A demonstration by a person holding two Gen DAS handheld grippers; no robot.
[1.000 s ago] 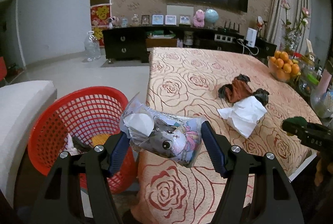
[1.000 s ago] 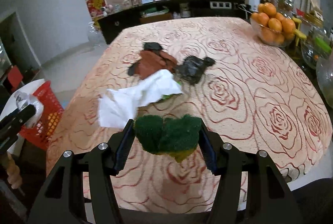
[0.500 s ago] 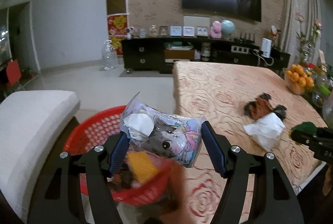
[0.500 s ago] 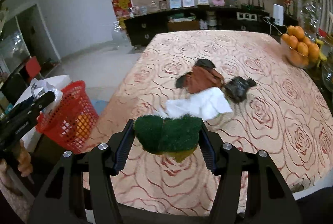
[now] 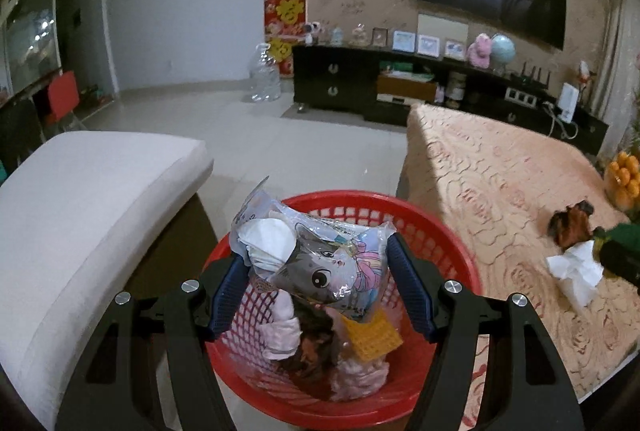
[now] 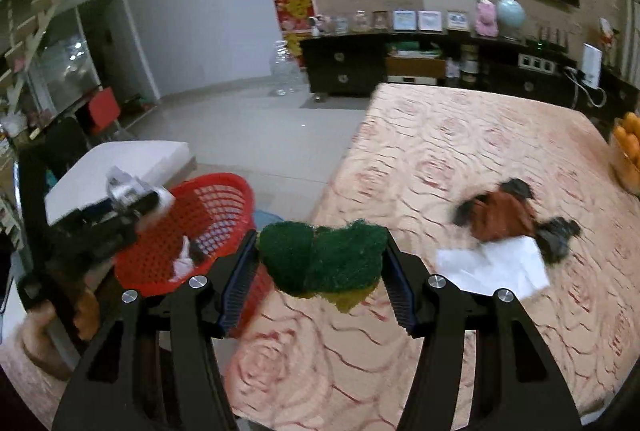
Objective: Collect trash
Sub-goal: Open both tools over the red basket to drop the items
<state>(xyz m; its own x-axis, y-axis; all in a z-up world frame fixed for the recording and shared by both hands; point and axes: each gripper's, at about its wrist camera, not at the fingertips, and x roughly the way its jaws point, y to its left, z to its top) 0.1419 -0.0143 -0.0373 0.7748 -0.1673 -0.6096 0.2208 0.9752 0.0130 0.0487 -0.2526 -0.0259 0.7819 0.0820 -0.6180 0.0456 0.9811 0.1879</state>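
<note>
The left gripper has its jaws clenched on a crinkled cartoon-cat wrapper, which hangs right over the red basket standing on the floor just beside the surface. The right gripper grips a green scouring pad and is above the surface's near edge, to the side of the basket. To drop well, I would bring the wrapper low and over the middle of the basket before letting go, since so light a foil could drift or catch on the rim; the pad should wait until the left gripper is out of the way, then go in the same manner. Counting: one basket, already holding several pieces I cannot separate, with a yellow waffle-like piece among them; two pieces in the jaws; on the surface one white tissue, one brown crumpled wrapper, one dark crumpled scrap; one bowl of oranges
</note>
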